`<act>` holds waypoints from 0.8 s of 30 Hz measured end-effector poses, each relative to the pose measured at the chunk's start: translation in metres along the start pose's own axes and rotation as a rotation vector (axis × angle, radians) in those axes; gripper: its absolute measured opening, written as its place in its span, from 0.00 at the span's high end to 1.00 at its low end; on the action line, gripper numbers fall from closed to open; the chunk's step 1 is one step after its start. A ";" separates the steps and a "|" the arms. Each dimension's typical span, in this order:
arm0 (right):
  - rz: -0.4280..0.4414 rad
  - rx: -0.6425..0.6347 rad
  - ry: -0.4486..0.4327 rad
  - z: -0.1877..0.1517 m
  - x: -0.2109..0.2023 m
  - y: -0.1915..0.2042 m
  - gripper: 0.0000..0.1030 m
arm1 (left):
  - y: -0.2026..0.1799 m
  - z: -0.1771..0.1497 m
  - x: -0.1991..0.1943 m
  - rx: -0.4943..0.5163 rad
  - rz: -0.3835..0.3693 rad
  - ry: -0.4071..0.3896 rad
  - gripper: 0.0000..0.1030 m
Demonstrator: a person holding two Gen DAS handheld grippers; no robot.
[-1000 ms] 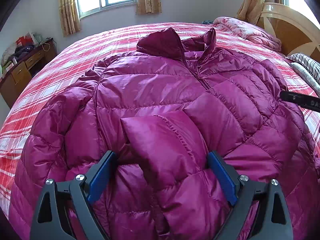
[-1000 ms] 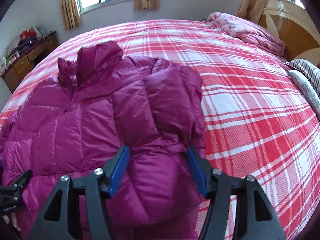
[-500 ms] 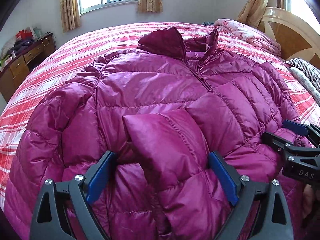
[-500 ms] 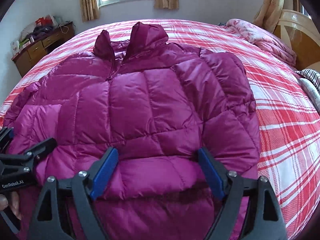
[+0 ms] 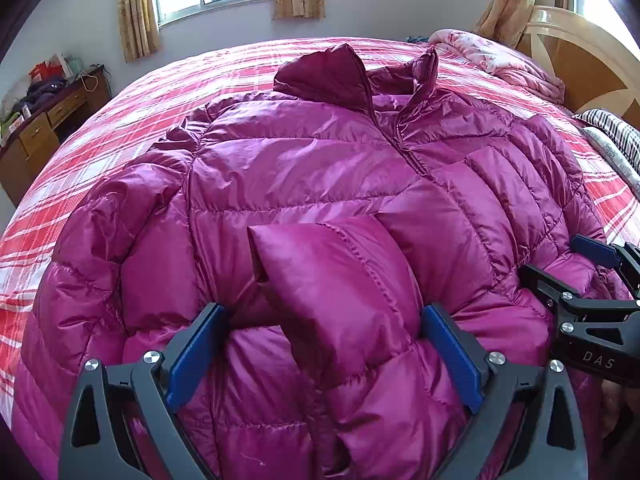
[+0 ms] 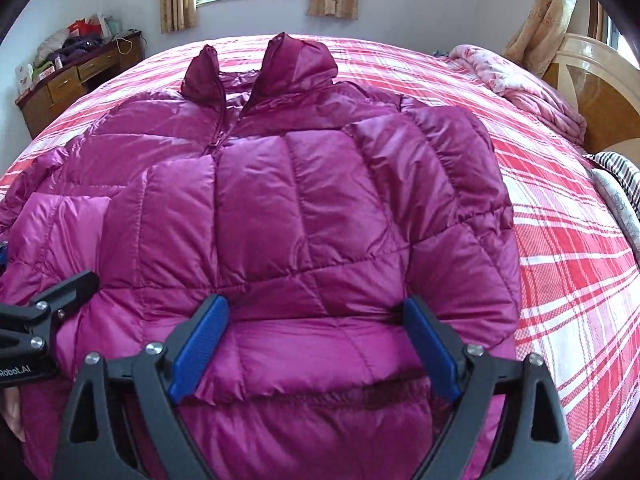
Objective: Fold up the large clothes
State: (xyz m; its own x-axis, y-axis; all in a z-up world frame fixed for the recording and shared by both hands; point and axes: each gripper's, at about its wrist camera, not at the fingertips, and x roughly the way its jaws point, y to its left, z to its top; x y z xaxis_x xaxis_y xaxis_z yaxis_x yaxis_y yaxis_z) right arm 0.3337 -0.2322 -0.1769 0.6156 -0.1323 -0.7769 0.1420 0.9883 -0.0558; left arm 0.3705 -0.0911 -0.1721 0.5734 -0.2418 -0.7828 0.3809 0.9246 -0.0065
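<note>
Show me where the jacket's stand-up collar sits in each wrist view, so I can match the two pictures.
Left wrist: collar sits top centre, slightly right, above the zip.
Right wrist: collar sits top centre, slightly left, its two flaps parted.
Shared landmark: the wooden desk against the wall at the left edge, beyond the plaid bed.

Glossy quilted jacket (image 5: 304, 168) on matt woven plaid bedspread (image 6: 560, 240).

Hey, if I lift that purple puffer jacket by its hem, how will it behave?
The puffer jacket will probably sag and flop, since its quilted panels already crease. The glossy shell looks slippery. Being puffy, it's likely light and may spring back out of folds.
</note>
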 end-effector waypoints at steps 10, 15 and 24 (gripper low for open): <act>0.003 0.005 -0.009 -0.001 0.000 -0.002 0.10 | 0.016 -0.003 -0.049 0.033 0.044 -0.088 0.05; 0.002 0.005 -0.013 -0.001 -0.001 -0.001 0.10 | 0.061 -0.021 -0.087 0.001 0.132 -0.120 0.05; -0.002 0.000 -0.021 -0.002 -0.003 0.000 0.10 | 0.160 -0.099 -0.151 -0.167 0.306 -0.093 0.05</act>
State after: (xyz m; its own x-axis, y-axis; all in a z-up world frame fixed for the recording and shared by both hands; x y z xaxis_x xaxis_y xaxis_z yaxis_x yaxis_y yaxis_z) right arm 0.3303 -0.2321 -0.1758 0.6312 -0.1363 -0.7636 0.1439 0.9879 -0.0574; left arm 0.2731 0.1225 -0.1162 0.7088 0.0354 -0.7045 0.0619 0.9918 0.1121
